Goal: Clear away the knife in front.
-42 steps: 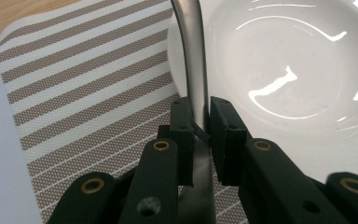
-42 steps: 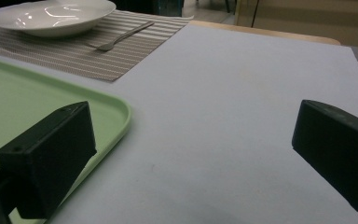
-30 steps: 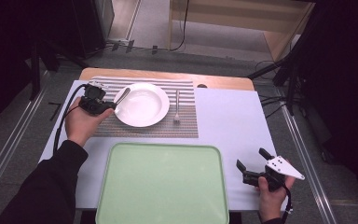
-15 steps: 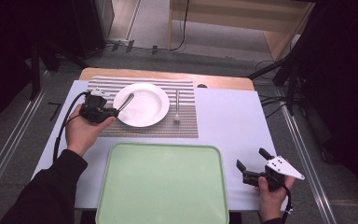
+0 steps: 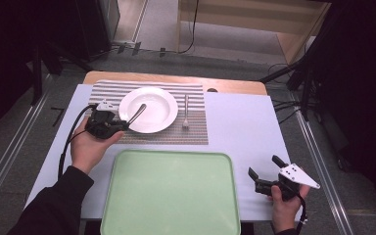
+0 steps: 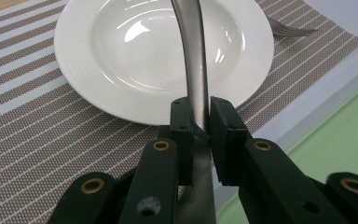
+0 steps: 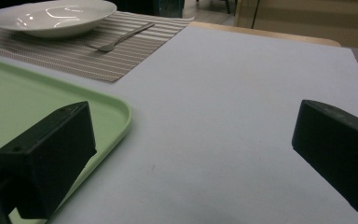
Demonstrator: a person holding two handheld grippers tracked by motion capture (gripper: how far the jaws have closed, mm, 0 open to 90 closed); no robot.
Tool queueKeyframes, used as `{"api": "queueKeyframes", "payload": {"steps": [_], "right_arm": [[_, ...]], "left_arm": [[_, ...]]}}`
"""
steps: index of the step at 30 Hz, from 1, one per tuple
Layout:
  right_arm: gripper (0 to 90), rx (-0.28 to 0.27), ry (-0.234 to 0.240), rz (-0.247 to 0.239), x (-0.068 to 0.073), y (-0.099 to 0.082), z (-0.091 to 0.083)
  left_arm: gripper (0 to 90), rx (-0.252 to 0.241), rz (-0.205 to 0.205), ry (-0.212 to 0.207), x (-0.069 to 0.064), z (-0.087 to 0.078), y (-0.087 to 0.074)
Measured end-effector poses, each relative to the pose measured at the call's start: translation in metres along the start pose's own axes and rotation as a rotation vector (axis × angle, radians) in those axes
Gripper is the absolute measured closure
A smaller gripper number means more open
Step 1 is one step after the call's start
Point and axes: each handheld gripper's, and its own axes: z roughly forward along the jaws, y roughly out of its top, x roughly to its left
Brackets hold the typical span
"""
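My left gripper is shut on the handle of a silver utensil at the left of a white plate. The utensil slants up and right over the plate's rim. In the left gripper view both pads of the gripper pinch the metal handle, whose far end runs off the top, with the plate behind it. A fork lies on the striped placemat right of the plate. My right gripper stands open and empty above the white table at the near right.
A large pale green tray lies near the table's front edge, between the two hands; its corner sits just left of the right gripper. The plate and fork are far off in the right gripper view. Dark floor and rails surround the table.
My left gripper has drawn back toward the near edge and slightly right, carrying the utensil along the plate's left side. The right gripper has stayed where it was.
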Motion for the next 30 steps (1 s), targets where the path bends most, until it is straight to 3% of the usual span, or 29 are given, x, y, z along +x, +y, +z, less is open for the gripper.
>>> {"api": "queueKeyframes", "payload": {"steps": [18, 30], "right_arm": [[0.0, -0.004, 0.005, -0.002, 0.0, 0.0, 0.0], [0.0, -0.003, 0.006, -0.002, 0.001, 0.0, 0.0]], "left_arm": [[78.9, -0.03, 0.005, -0.034, -0.019, -0.013, -0.024], [78.9, -0.058, 0.015, -0.051, -0.039, -0.02, -0.036]]}}
